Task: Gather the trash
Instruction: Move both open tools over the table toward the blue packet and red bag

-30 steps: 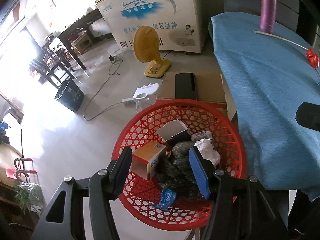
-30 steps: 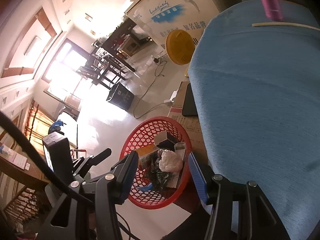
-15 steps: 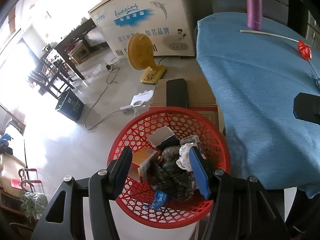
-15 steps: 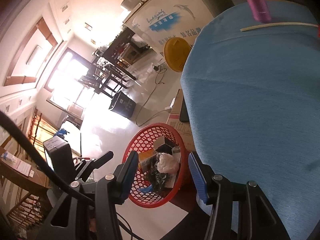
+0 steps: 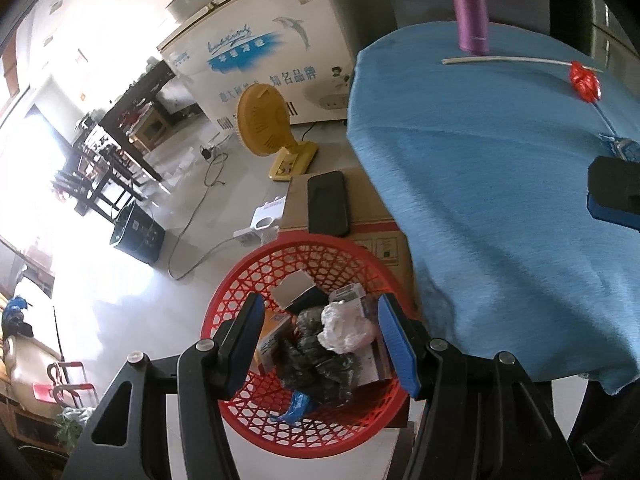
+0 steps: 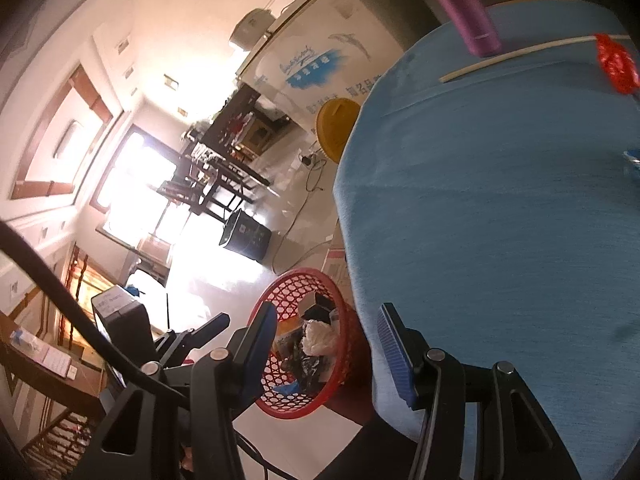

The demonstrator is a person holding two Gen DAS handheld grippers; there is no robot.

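A red mesh basket [image 5: 308,241] stands on the floor beside the blue-clothed table [image 5: 480,200]. It holds small boxes, a crumpled white plastic bag [image 5: 344,328], a dark bag [image 5: 316,364] and a blue wrapper [image 5: 296,402]. My left gripper [image 5: 320,300] hangs open and empty above the basket. My right gripper [image 6: 327,312] is open and empty too, over the table's edge with the basket [image 6: 298,272] below it. On the cloth lie a red wrapper [image 5: 585,82], a pale straw [image 5: 500,60] and a blue packet [image 5: 620,146]. One of the right gripper's fingers [image 5: 614,192] shows at the left wrist view's right edge.
A purple bottle [image 5: 468,4] stands at the table's far end. Behind the basket, a cardboard box carries a black phone [image 5: 326,202]. A yellow fan [image 5: 264,120], a white freezer [image 5: 260,52], a dark bin [image 5: 138,232] and floor cables lie beyond.
Both grippers have drawn back and slightly up from the basket, which now looks smaller and lower. More of the table shows, and the red wrapper has entered the right wrist view.
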